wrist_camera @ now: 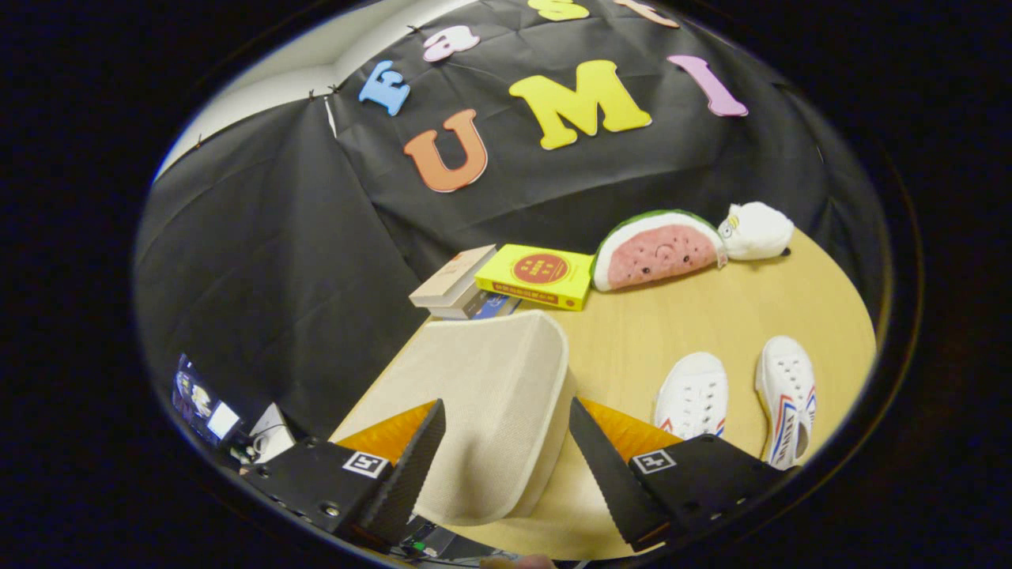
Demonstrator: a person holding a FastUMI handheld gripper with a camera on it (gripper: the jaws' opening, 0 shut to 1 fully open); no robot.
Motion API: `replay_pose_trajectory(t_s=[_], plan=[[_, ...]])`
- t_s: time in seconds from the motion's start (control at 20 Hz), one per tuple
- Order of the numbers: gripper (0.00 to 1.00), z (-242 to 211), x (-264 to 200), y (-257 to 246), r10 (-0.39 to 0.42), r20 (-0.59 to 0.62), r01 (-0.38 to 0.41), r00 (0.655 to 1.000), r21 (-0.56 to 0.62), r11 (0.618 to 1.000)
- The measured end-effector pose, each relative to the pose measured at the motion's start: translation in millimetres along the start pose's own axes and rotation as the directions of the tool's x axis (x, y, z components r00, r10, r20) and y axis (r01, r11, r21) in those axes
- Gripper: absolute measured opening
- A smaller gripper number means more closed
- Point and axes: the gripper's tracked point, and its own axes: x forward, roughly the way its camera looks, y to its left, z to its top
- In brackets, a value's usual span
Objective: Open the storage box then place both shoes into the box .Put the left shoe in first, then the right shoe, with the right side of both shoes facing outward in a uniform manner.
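We see the gripper point(506, 442) with its fingers spread wide, the closed storage box point(490, 411) of cream woven fabric between them. To its right two white perforated shoes point(735, 399) lie on the wooden table point(672, 316); beyond, books point(506, 280) and a plush watermelon point(656, 249).
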Motion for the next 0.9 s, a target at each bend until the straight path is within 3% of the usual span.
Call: replay_pose_trajectory(t_s=[0.45,0.75,0.9], plan=[[0.96,-19.8,32.4,-3.7,0.075,-0.109,-0.057,0.991,0.166,0.985],[0.96,-31.6,41.7,9.6,0.197,-0.173,-0.126,0.965,0.353,0.927],[0.96,-27.0,39.1,8.2,0.208,-0.176,-0.13,0.962,0.372,0.919]])
